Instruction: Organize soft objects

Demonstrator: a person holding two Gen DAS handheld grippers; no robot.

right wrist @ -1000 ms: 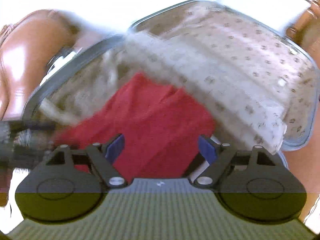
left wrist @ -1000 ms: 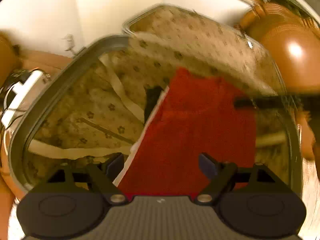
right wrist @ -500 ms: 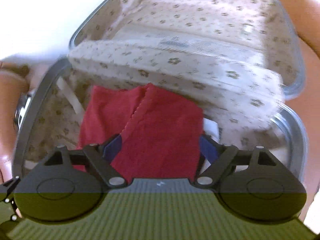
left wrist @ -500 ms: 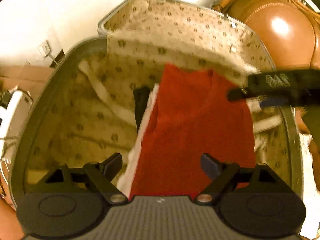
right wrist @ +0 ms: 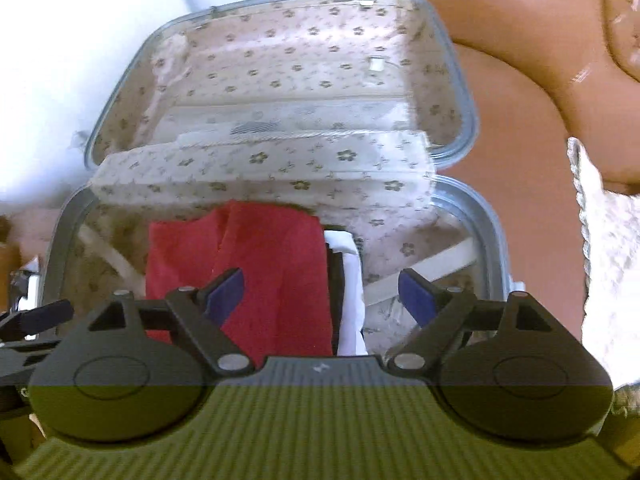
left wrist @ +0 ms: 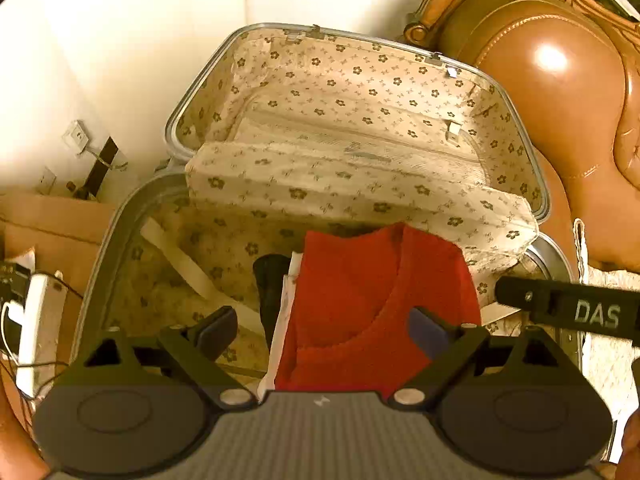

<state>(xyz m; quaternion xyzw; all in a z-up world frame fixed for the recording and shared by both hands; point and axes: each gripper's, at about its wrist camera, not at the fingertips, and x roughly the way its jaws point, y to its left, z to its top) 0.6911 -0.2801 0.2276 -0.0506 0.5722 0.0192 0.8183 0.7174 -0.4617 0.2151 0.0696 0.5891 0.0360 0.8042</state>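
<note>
- Open suitcase [left wrist: 120, 216] w/ flower-print lining is seen from above in both wrist views; its lid [left wrist: 360, 80] is stood up at the far side, next to a brown leather chair [left wrist: 560, 100]
- A lining flap [left wrist: 340, 188] is draped fwd from the hinge over the far edge of the lower half
- Folded red garment [left wrist: 360, 300] is laid in the lower half, roughly centre, far end tucked just under the flap; a V-shaped seam is seen on it
- White fabric [left wrist: 282, 320] and a dark item [left wrist: 272, 284] are stacked under the red one, edges showing at its side; exact items can't be told
- Left tool [left wrist: 322, 330] is held above the near end of the red garment, jaws spread wide, nothing gripped
- Right tool [right wrist: 322, 294] is also spread wide and empty, over the red garment [right wrist: 260, 272] and white edge [right wrist: 352, 288]
- Right tool's black body, marked "DAS", is seen at the right edge of the left view
- Pale strap [right wrist: 420, 276] is laid across the lining on the right
</note>
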